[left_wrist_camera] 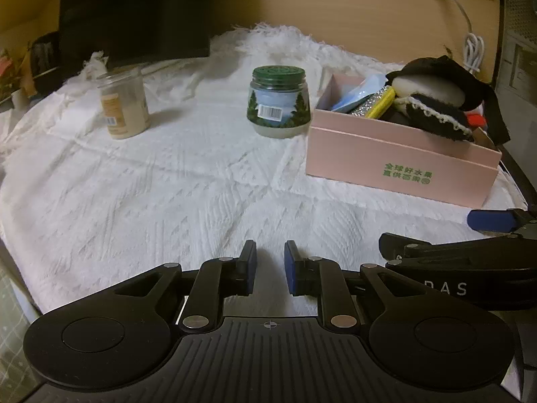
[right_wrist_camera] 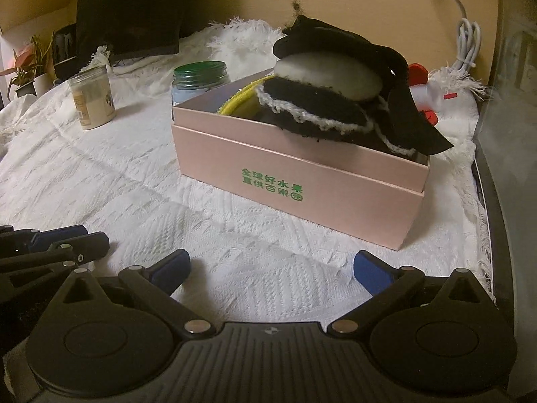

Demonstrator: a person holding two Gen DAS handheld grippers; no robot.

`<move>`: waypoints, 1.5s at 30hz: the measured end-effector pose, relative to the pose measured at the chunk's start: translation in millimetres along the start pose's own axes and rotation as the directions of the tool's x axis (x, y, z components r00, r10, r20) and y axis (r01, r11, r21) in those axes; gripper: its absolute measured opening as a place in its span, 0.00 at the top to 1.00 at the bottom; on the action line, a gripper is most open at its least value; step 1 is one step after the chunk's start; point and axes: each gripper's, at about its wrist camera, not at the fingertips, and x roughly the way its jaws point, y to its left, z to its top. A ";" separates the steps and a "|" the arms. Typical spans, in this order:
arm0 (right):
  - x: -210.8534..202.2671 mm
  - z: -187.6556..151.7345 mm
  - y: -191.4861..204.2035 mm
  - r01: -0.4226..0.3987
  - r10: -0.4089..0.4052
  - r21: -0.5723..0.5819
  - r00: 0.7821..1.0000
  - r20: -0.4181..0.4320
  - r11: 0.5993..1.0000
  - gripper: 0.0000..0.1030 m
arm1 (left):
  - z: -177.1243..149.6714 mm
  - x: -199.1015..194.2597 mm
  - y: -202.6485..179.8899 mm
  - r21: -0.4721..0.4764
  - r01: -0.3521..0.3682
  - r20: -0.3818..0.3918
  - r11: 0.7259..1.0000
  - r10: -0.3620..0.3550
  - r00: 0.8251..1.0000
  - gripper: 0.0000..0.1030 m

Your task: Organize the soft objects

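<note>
A pink cardboard box (left_wrist_camera: 396, 161) (right_wrist_camera: 295, 181) with green print sits on the white blanket and holds a heap of soft things: a black cloth (right_wrist_camera: 362, 53), a white pad (right_wrist_camera: 329, 74), a black knitted piece with pale trim (right_wrist_camera: 312, 114), and a yellow sponge (left_wrist_camera: 381, 102). My left gripper (left_wrist_camera: 270, 262) is low over the blanket, left of the box, its jaws nearly closed on nothing. My right gripper (right_wrist_camera: 270, 268) is wide open and empty in front of the box. Its fingers (left_wrist_camera: 490, 220) show in the left wrist view.
A green-lidded jar (left_wrist_camera: 278, 104) (right_wrist_camera: 201, 79) and a clear jar of pale powder (left_wrist_camera: 124, 104) (right_wrist_camera: 92, 99) stand on the white blanket (left_wrist_camera: 167, 194). A dark box (left_wrist_camera: 134, 16) sits behind. A white cable (left_wrist_camera: 473, 50) hangs at right. A red-and-white object (right_wrist_camera: 423, 87) lies behind the pink box.
</note>
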 end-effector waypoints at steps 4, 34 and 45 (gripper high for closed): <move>-0.4 0.0 -0.8 0.000 0.000 -0.001 1.000 0.000 1.000 0.00 | -1.4 -2.1 -0.2 0.001 0.005 -0.003 1.000 -0.005 1.000 0.81; -0.4 -0.1 -1.1 -0.001 0.001 -0.001 1.000 0.000 1.000 0.00 | -2.8 -4.5 1.9 -0.023 0.019 -0.008 1.000 -0.019 1.000 0.81; -0.3 -0.1 -1.3 -0.001 0.001 -0.001 1.000 0.000 1.000 0.00 | -3.1 -4.6 2.8 -0.023 0.020 -0.007 1.000 -0.021 1.000 0.81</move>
